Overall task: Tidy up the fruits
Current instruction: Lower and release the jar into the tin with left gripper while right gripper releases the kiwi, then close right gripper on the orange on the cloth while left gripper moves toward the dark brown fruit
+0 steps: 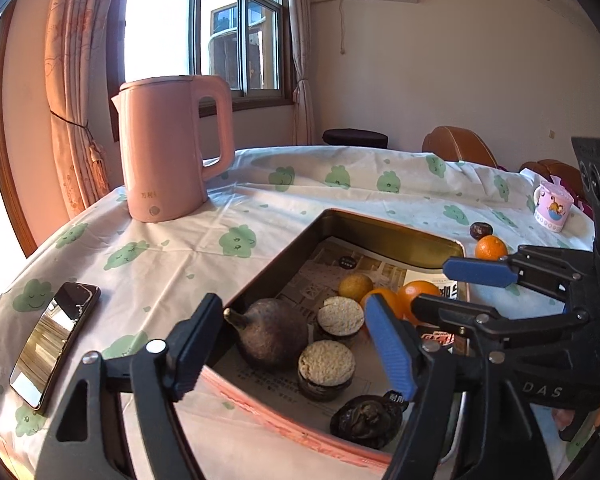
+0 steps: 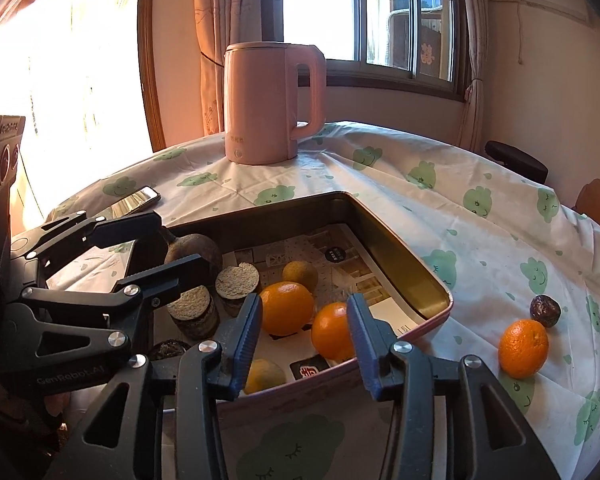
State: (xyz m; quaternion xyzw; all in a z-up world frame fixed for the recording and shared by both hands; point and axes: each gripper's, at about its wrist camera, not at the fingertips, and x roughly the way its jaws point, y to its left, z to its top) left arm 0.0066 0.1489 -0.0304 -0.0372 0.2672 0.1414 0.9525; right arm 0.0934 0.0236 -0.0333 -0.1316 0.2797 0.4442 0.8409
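Left tool is seen spread wide above the near corner of the shallow rectangular metal tin, with nothing between its black and blue pads; the large dark round fruit with a stem and the two dark rounds with pale cut tops lie just under that gap. Further left on the cloud-printed worktop a black phone is laid flat and a pink electric kettle is stood behind it, both well clear of the work.

Right tool is held partly spread over the tin's near rim, and no fruit is pinched; the glossy orange citrus sits in the tin beyond the gap, against the line of the right pad. Both tools are judged to have just let their fruit go.

Still outside the tin, to the right on the cloth, one more orange is left with a small dark wrinkled fruit touching it behind. For the step to be done well, each tool should be lifted straight up before it is swung, so that settled fruit is not nudged; the loose orange should then be approached from above and gripped across its middle.
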